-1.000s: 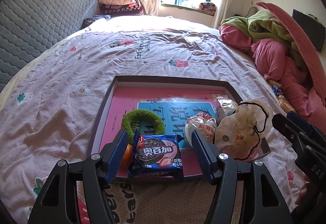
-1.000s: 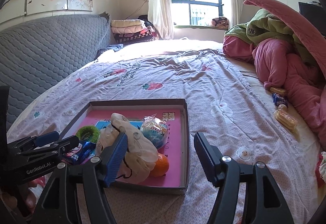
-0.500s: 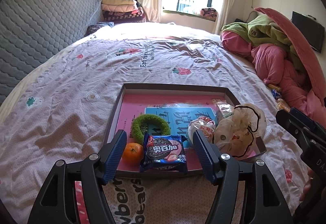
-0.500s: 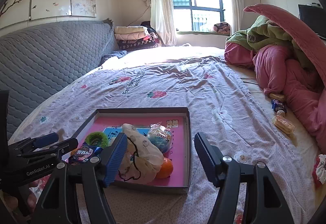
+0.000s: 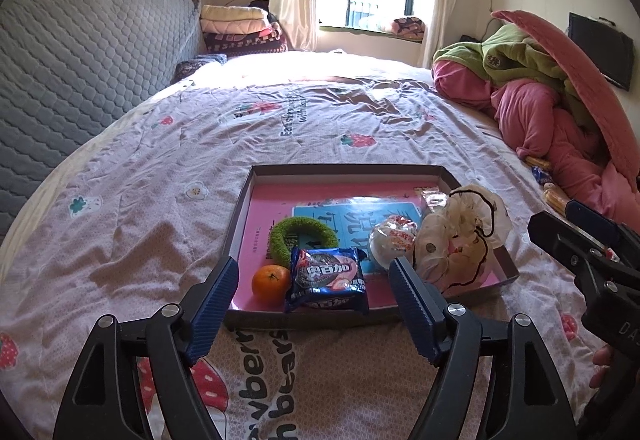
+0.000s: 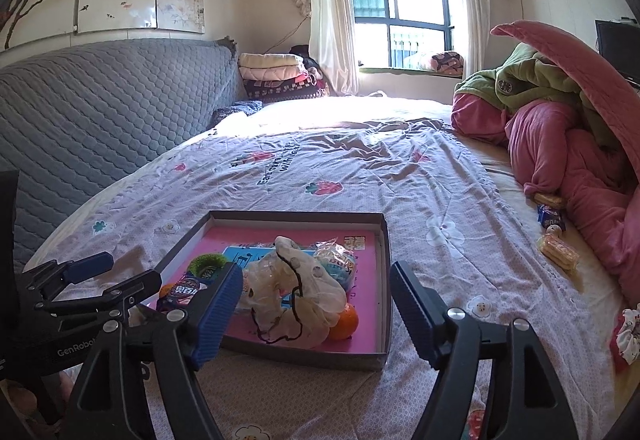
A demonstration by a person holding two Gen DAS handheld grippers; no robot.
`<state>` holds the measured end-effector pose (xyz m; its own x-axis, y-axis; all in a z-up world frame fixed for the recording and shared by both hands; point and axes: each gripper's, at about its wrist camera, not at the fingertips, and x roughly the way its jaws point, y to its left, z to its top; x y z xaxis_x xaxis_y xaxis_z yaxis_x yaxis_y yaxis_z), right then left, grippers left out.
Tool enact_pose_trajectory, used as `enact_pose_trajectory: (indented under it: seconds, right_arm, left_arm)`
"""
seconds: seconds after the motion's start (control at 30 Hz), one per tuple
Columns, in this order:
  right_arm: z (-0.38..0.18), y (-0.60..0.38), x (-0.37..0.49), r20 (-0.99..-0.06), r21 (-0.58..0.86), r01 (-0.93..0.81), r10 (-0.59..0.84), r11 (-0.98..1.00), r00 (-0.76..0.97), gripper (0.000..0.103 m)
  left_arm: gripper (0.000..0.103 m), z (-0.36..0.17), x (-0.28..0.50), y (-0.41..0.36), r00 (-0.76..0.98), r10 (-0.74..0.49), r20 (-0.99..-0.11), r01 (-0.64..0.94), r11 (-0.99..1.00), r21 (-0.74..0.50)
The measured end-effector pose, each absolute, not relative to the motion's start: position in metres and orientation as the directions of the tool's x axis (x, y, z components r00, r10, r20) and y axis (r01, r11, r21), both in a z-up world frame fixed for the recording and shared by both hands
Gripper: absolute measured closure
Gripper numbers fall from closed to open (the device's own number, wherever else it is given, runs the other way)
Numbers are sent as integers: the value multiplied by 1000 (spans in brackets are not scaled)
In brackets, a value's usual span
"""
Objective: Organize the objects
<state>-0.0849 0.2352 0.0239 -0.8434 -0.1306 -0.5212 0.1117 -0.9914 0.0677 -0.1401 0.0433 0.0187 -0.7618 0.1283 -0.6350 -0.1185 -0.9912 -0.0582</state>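
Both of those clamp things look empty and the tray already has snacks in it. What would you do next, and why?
Probably swing the right gripper toward the snack packets lying loose on the bedspread beside the pink blanket. Both grippers' jaws are opening with nothing between them; the cookie pack, tangerine and green hair tie already lie in the tray. The left gripper sits farther away.

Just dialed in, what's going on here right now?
A person is tidying snacks and odds and ends into a shallow box on the bed. In it lie a cookie pack, an orange, a green scrunchie, a round wrapped snack and a crumpled plastic bag. Both the left gripper and right gripper are empty, jaws opening, poised near the box's front edge. A few wrapped snacks sit outside by the pink blanket.
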Motion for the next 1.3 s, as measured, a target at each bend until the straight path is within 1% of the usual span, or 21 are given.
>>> enact_pose_trajectory:
  seconds: [0.17, 0.27, 0.43, 0.53, 0.8, 0.87, 1.03, 1.3]
  right_arm:
    - [18, 225, -78, -534, 62, 107, -123, -992, -836, 19]
    - [11, 220, -74, -550, 82, 107, -135, -991, -824, 19]
    - [0, 214, -67, -573, 113, 106, -152, -988, -806, 19]
    - [-5, 210, -63, -578, 85, 108, -137, -991, -804, 19]
    - [-10, 208, -50, -568, 34, 110, -110, -993, -816, 19]
    - [-15, 209, -49, -576, 38, 106, -109, -994, -810, 19]
    - [-29, 211, -45, -612, 54, 103, -114, -993, -783, 19]
    - [-40, 214, -33, -631, 45, 97, -104, -994, -769, 19]
  left_arm:
    - [23, 5, -132, 44, -743, 120, -659, -106, -993, -61]
    - [23, -3, -128, 44, -740, 74, -669, -71, -997, -31]
    - [23, -12, -121, 39, -728, 70, -682, -47, -998, -52]
    - [23, -17, -119, 34, -709, 92, -699, -49, -995, -81]
    - [23, -29, -112, 22, -695, 64, -716, 1, -996, -90]
    - [23, -31, -109, 22, -695, 76, -715, -11, -995, -95]
    - [23, -35, -99, 32, -706, 41, -707, -27, -999, -30]
    - [23, -45, -89, 44, -679, 85, -730, -88, -996, -34]
